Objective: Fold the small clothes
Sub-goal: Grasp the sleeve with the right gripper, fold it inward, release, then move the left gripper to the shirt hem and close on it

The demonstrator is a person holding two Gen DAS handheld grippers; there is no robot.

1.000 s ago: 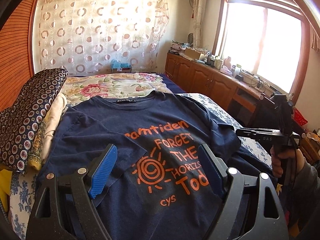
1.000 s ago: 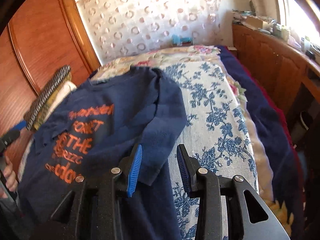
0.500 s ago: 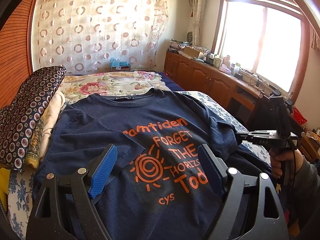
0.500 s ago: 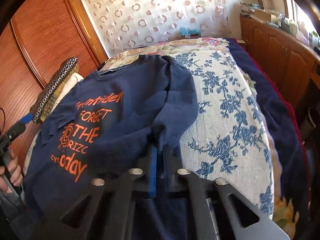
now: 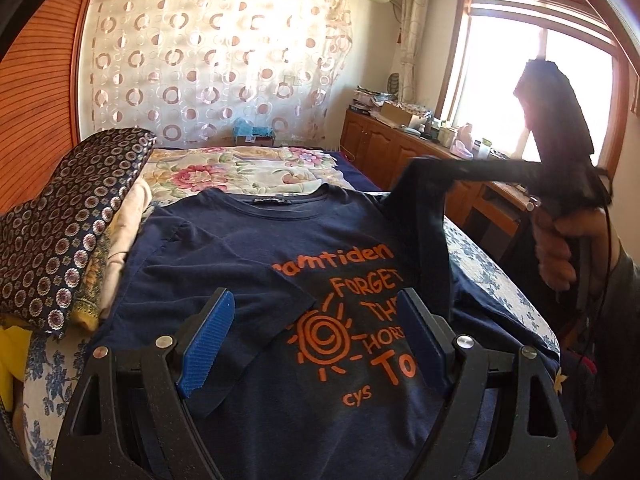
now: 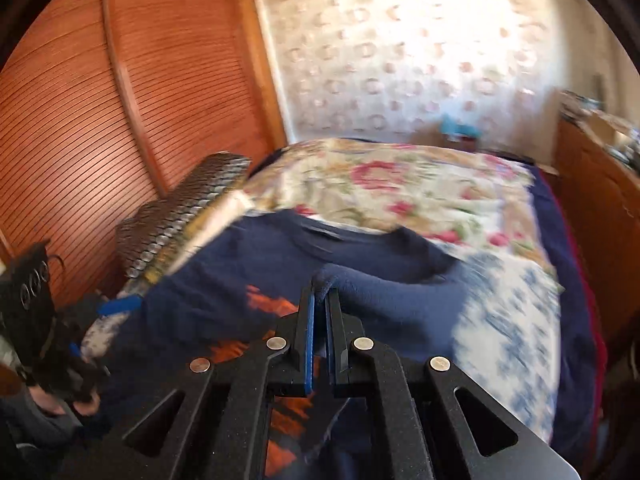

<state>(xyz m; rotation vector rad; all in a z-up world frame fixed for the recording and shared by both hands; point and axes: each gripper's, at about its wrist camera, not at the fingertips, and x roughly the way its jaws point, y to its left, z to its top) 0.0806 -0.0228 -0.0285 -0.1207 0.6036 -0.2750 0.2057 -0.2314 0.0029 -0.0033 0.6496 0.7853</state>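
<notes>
my right tongs [image 6: 322,300]: clamped tight on sleeve [image 6: 384,280], raised off bed [image 5: 496,276] | my left tongs [image 5: 316,320]: wide apart, empty, above T-shirt [image 5: 248,248] spread across bed

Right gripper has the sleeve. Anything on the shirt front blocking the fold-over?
Nothing visible. The right gripper is shut on the navy sleeve, lifted above the T-shirt. The printed front is bare; only the open left gripper hovers over its near part.
</notes>
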